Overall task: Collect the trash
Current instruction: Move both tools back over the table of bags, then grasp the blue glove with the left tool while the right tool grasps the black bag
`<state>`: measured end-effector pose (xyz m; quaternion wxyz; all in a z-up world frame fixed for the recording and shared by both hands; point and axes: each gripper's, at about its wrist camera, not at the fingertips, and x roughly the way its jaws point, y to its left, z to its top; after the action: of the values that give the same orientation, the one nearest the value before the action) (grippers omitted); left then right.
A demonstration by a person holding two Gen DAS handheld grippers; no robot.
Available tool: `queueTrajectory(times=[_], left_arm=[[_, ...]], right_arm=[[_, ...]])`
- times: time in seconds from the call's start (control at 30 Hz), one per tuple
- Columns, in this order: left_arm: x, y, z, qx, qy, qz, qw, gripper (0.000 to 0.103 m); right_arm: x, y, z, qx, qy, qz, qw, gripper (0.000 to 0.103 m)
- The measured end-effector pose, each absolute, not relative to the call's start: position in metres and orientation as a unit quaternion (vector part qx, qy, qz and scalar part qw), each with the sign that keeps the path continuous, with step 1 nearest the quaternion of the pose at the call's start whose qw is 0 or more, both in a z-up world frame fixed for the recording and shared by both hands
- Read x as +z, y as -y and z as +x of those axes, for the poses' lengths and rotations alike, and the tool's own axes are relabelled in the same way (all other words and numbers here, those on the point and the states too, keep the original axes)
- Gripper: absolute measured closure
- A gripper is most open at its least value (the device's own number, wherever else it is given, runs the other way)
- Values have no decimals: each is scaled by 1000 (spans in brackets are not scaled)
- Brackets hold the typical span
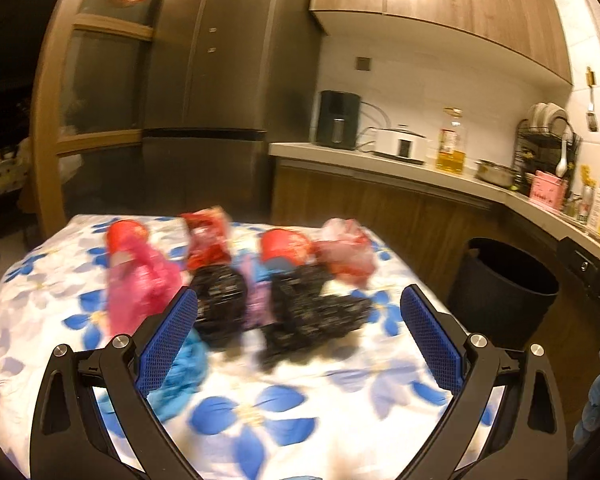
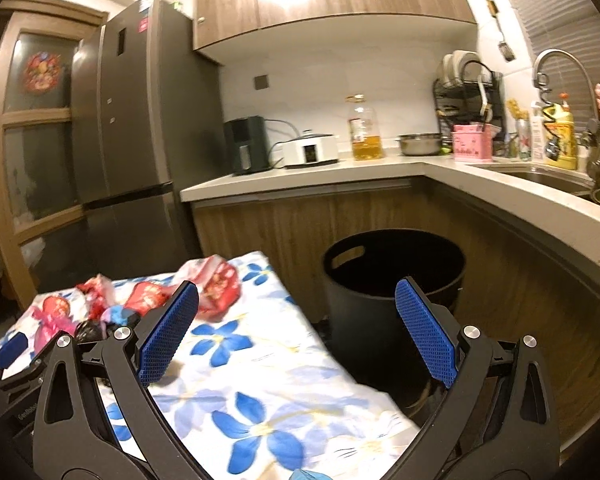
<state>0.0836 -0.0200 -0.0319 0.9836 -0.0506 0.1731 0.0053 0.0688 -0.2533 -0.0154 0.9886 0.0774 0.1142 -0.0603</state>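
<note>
Your left gripper [image 1: 298, 320] hangs with its blue pads spread wide and nothing between them, above a table draped in a white cloth with blue flowers [image 1: 260, 400]. Just ahead of it lies the trash, blurred: black crumpled bags [image 1: 300, 312], a pink bag [image 1: 140, 284], red wrappers [image 1: 208, 240] and a blue scrap [image 1: 184, 376]. Your right gripper [image 2: 296, 332] is likewise spread and empty, poised over the cloth's right edge. Beside the table stands the black bin [image 2: 384, 280], open-topped, on the floor before the wooden counter cabinets [image 2: 284, 220].
</note>
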Motion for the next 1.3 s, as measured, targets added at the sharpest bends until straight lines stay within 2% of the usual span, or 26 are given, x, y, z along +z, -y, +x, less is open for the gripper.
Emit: queueTrajectory(times=[0.4,0.67,0.87,0.93,1.03,1.13,1.3], left_arm=[[-69,-56,77,76,-204,-60,974,6],[-85,-70,96,45,-256,-94,961,13],[-100,-71,115,21,-315,-98,944,42],[-106,-71,120,19,-339,-96,936,63],[-110,-72,121,11,-348,-96,933,79],[-108,-74,114,-2,-339,-104,935,88],[-89,-79,92,-12,-296,-108,949,91]], right_arm=[[-42,178,81,-1,-115,39,993,6],[-54,151,101,19,-138,41,989,6],[-62,142,116,20,-152,43,987,6],[-66,139,123,21,-162,44,986,6],[-70,136,131,24,-172,48,984,6],[-76,130,140,30,-183,51,981,6],[-85,123,156,41,-201,57,977,9]])
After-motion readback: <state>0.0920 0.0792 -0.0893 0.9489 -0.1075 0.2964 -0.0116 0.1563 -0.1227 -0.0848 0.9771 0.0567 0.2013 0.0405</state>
